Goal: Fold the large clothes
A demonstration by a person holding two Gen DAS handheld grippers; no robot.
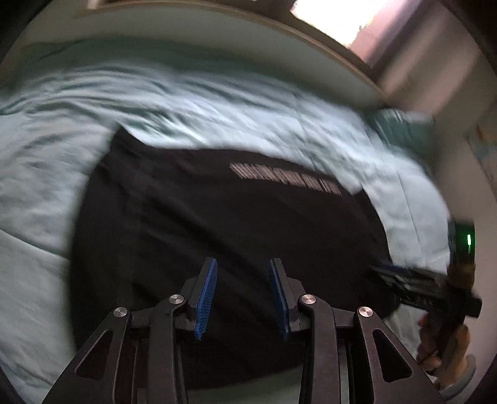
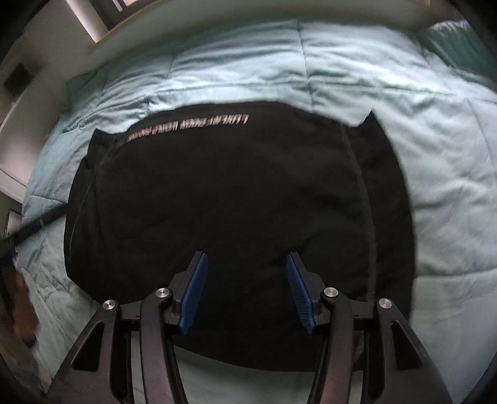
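A black garment [image 1: 236, 230] with a line of white lettering [image 1: 285, 178] lies flat on a pale blue quilt [image 1: 46, 174]. It also shows in the right wrist view [image 2: 236, 192], lettering [image 2: 189, 126] at its far edge. My left gripper [image 1: 242, 264] is open and empty, held above the garment's near part. My right gripper [image 2: 245, 258] is open and empty, also above the garment's near part. The right gripper shows in the left wrist view [image 1: 403, 279] at the garment's right edge, held by a hand. The left wrist view is motion-blurred.
The quilt [image 2: 403, 93] covers a bed with a pale curved headboard [image 1: 217, 34] at the far side. A bright window [image 1: 341, 18] is behind it. A wall stands close on the right in the left wrist view [image 1: 484, 192].
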